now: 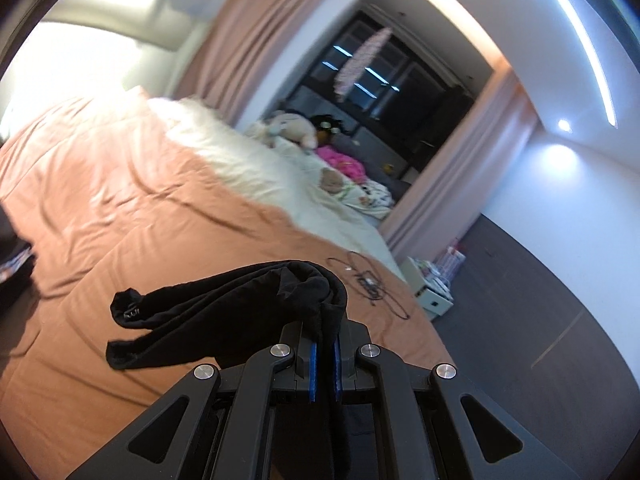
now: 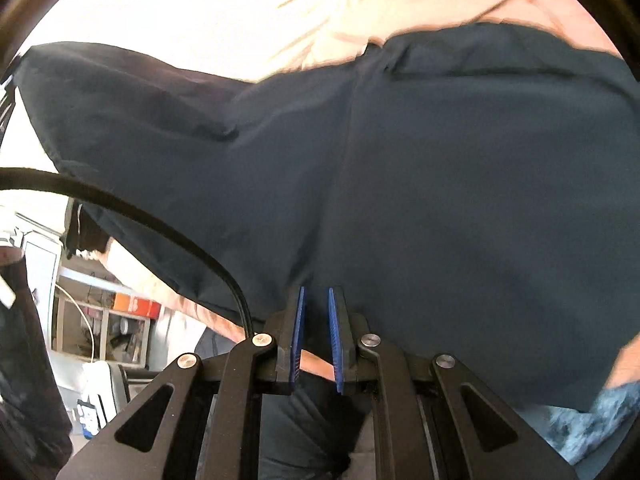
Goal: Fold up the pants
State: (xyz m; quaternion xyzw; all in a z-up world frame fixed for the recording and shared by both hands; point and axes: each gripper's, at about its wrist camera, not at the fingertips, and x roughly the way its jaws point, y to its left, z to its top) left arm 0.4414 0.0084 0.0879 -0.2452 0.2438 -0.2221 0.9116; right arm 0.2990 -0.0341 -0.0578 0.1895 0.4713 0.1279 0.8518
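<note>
The bed (image 1: 120, 184), covered in a peach sheet, is carrying the dark pants (image 2: 440, 180), which are lying spread across the sheet under the right hand-held gripper (image 2: 316, 312). That gripper's jaws are standing barely apart over the fabric's near edge, and I cannot tell whether they are pinching it. The left hand-held gripper (image 1: 325, 336) is clamping a bunched fold of black fabric (image 1: 240, 308) between its blue pads (image 1: 313, 368), holding it above the bed.

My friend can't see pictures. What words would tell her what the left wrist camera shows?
The left gripper is shut on a bunched black fabric garment, holding it above a bed's peach bedspread. Beyond lie a white fluffy blanket, stuffed toys and a dark window.
</note>
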